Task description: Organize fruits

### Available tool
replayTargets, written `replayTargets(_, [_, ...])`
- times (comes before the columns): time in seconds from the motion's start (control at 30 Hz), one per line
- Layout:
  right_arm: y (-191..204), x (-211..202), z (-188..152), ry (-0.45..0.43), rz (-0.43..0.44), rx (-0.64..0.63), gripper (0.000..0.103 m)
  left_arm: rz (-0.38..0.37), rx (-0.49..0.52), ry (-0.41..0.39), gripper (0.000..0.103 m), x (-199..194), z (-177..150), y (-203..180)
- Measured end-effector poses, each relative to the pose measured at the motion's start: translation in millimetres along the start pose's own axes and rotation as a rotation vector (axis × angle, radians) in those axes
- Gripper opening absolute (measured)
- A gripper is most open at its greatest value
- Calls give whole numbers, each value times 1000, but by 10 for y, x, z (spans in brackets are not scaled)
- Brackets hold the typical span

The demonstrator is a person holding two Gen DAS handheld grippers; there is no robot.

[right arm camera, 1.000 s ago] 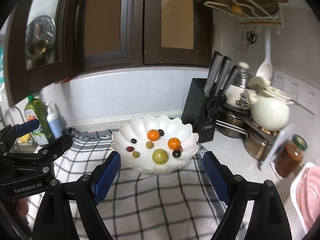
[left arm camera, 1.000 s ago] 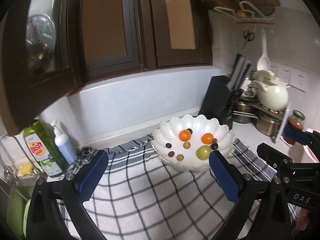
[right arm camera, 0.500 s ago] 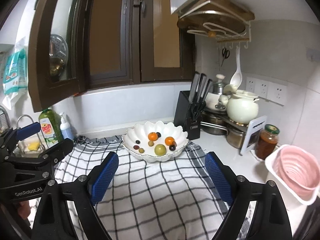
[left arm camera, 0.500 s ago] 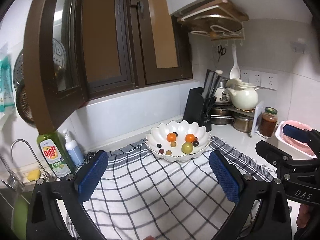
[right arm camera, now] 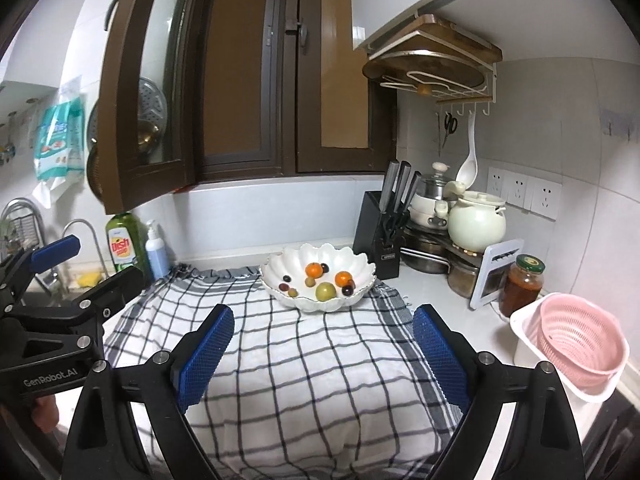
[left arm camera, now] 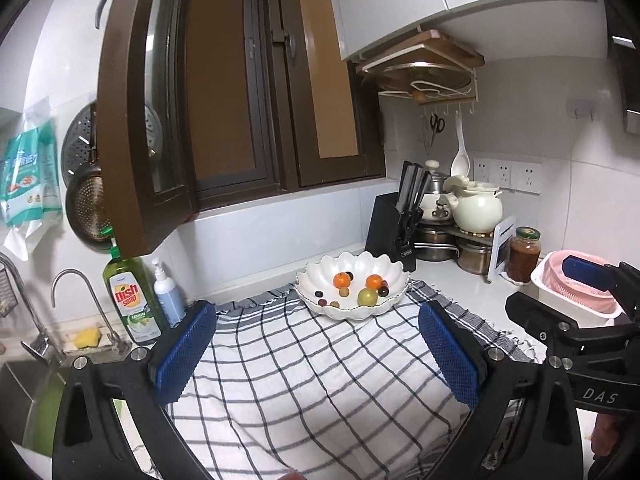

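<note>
Both grippers have pulled back from the white bowl (right arm camera: 318,280), which now sits far off at the back of the checked cloth (right arm camera: 288,360), and I hold the left gripper (left arm camera: 320,354) wide open and empty while the right gripper (right arm camera: 322,354) is opening, nothing between its jaws. All the fruit lies in the bowl: two oranges (right arm camera: 313,270), a green fruit (right arm camera: 325,291) and small dark and tan ones; the pink basket (right arm camera: 576,344) in its white tub at right looks empty. If more sorting remains, I'd go in slowly from above, one piece per grip, clear of the scalloped rim

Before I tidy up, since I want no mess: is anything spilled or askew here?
Nothing spilled. All fruit sits inside the white bowl on the checked cloth. The cloth's far edge is slightly rumpled.
</note>
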State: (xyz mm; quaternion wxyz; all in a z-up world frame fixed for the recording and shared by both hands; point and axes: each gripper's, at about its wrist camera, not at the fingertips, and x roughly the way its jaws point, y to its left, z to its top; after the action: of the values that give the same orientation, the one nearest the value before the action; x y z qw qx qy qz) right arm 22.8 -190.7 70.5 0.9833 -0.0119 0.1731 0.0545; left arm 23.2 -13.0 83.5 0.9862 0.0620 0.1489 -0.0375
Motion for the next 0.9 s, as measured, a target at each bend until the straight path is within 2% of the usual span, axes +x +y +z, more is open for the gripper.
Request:
replayTargets(0.5, [-119, -392, -122, -22, 33, -5, 92, 15, -13, -3, 103, -409, -75, -223])
replayTargets(0.9, [-213, -523, -183, -23, 43, -1, 92, 18, -19, 0, 103, -525, -98, -309])
